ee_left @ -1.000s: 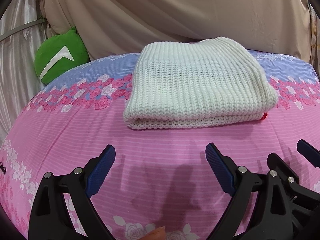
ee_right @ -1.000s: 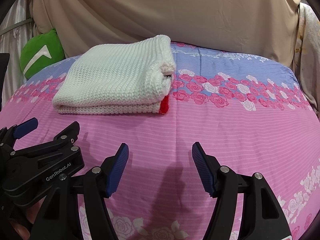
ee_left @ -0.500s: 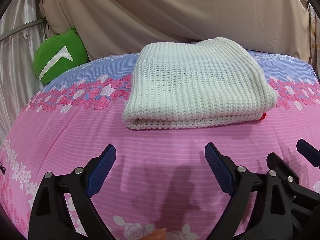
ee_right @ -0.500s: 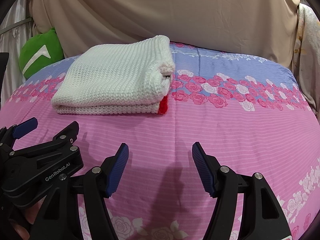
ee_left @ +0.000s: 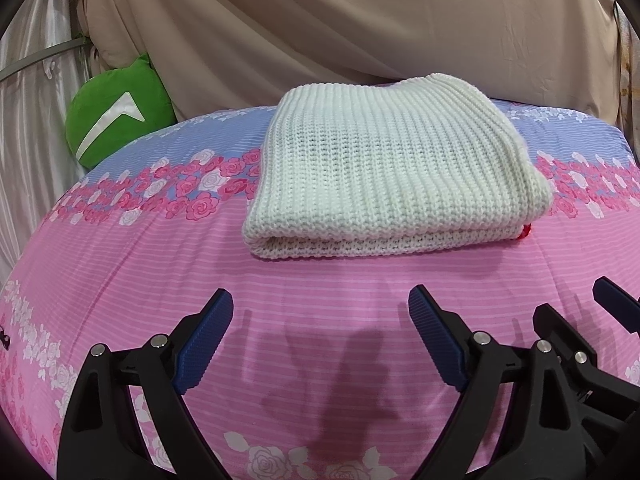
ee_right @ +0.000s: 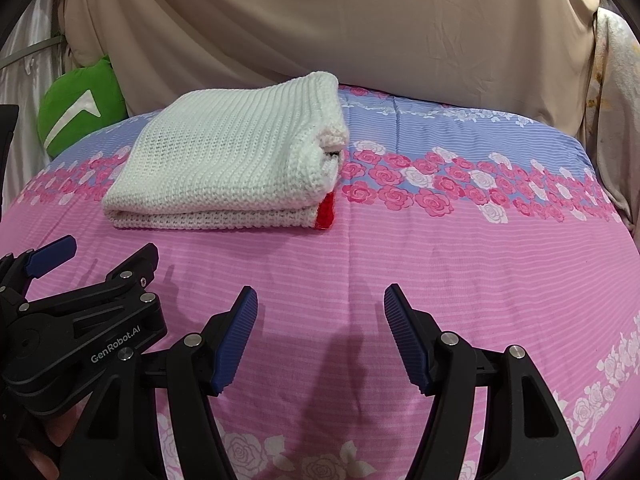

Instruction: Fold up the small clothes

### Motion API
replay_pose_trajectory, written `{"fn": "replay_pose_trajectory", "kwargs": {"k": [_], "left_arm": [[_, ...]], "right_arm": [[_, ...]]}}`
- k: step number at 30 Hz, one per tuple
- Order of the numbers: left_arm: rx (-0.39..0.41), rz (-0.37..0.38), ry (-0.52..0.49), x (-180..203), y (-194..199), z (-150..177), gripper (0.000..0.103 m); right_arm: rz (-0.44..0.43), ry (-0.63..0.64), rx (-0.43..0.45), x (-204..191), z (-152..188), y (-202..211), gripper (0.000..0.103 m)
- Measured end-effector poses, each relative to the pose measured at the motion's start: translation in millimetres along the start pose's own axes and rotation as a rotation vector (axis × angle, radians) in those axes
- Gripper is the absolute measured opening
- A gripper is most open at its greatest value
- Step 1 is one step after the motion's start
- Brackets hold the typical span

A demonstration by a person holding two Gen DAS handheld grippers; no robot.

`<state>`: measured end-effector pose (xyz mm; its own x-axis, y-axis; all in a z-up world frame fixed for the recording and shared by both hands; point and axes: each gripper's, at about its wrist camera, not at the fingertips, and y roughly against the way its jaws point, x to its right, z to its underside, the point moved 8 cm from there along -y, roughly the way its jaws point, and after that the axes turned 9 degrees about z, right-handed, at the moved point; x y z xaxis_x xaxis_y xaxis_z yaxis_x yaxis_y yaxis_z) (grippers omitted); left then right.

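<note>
Nearest the lens, the left gripper (ee_left: 320, 336) hangs with its blue ribbed pads spread wide, nothing between them. Alongside it at three o'clock the right gripper (ee_right: 320, 332) is likewise released and empty, both just above the pink floral bedsheet (ee_right: 460, 264). "GenRobot.AI" reads in white on the left gripper's black body, seen from the right wrist view.

Further out sits the cream chunky-knit garment (ee_left: 392, 168), already folded into a thick rectangle on the sheet, a red edge (ee_right: 325, 212) peeking from its right end. From the left gripper it lies dead ahead at twelve o'clock; from the right one at about eleven. Its long axis runs nine to three, the fold facing the grippers. The left looks nearer. By the look of it, this piece is done.

Far back at ten o'clock, a green plush cushion with a white chevron (ee_left: 116, 112) leans on beige drapery (ee_left: 360, 20).
</note>
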<state>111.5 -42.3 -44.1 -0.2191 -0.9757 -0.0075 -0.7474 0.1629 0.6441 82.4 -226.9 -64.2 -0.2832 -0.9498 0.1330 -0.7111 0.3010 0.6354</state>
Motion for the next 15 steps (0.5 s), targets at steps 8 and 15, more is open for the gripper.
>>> {"fn": "replay_pose_trajectory", "kwargs": {"k": [8, 15], "left_arm": [[0.001, -0.003, -0.002, -0.5, 0.3, 0.1, 0.087], [0.007, -0.008, -0.012, 1.3, 2.6, -0.7, 0.084]], "right_arm": [[0.009, -0.002, 0.002, 0.6, 0.2, 1.1, 0.065], [0.021, 0.002, 0.005, 1.6, -0.9, 0.6, 0.065]]}}
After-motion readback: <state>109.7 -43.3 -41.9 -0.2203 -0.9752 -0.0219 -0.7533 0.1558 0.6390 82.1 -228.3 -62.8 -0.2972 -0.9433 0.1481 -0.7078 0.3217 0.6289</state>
